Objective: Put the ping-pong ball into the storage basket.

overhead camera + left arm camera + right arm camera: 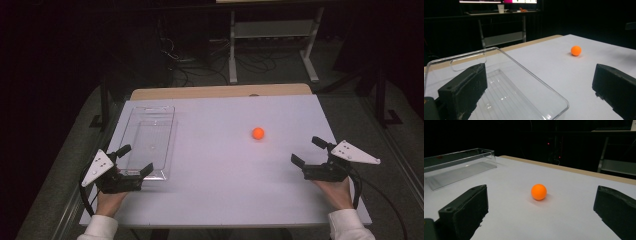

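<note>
A: We see a white table (220, 170) lit against a dark room, its tan far edge showing past the white top. At its far left lies a clear plastic tray (150, 120), long and shallow, lying lengthwise from near to far.

B: And the tray is bare inside. In the left gripper view we look over its near corner (529, 82), and the ribbed floor shows through the clear wall.

A: Next in size, our two tongs. The left gripper (135, 161) sits at the near left of the table, a hand in a white sleeve behind it. Its jaws are spread wide with nothing between the pads; one jaw stands at the tray's near end, the other out over the bare table top.

B: The right gripper (307, 151) mirrors it at the near right, also held by a hand in a white sleeve. We see its jaws spread wide too, gripping nothing, both low over the table.

A: Smallest of all, the orange ball (258, 133). It rests on the table right of centre, well apart from the tray and nearer to the right gripper.

B: In the right gripper view the ball (539, 192) lies ahead of the jaws, roughly midway across the gap, untouched. From the left gripper it (576, 50) shows farther off, past the right-hand jaw.
</note>
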`<state>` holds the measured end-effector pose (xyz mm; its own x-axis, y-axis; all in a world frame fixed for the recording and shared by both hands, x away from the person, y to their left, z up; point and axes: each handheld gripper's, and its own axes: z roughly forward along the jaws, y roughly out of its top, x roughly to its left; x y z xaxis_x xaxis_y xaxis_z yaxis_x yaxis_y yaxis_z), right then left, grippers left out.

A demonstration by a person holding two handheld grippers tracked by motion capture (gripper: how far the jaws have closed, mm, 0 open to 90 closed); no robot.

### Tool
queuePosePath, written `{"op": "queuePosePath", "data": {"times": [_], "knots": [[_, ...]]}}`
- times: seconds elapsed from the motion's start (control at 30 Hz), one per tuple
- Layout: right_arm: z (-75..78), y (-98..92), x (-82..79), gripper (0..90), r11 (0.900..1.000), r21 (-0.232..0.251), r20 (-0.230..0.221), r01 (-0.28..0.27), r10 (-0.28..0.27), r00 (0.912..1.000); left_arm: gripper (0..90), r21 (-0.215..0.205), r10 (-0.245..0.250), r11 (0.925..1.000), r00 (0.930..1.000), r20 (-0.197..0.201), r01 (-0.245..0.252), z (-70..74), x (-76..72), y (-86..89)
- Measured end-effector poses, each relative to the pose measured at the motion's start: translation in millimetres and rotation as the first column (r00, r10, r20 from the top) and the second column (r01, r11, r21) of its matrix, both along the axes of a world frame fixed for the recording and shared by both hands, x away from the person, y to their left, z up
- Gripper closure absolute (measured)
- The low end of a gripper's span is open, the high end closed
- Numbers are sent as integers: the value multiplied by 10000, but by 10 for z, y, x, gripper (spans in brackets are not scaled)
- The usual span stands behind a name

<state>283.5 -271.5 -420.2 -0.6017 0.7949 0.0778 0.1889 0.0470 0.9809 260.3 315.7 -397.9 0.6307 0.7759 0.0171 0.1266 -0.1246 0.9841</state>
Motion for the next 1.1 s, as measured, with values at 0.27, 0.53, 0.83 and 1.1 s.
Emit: {"op": "queuePosePath", "data": {"times": [0.27,0.53,0.83,1.1], "knots": [[-9,-1,2,0,10000,-21,-30,30,-30,10000,0,323,-330,9989,9991,-280,339,41,68,-76],[-27,21,11,0,9999,-169,-78,-31,30,10000,0,996,-863,9910,9955,-386,897,262,169,-226],[-25,30,6,0,9997,-209,-60,-90,88,9999,0,1404,-1325,9807,9905,-368,1364,444,276,-378],[-23,31,3,0,9997,-221,-45,-132,131,9999,0,1739,-1745,9675,9824,-673,1838,491,397,-524]]}}
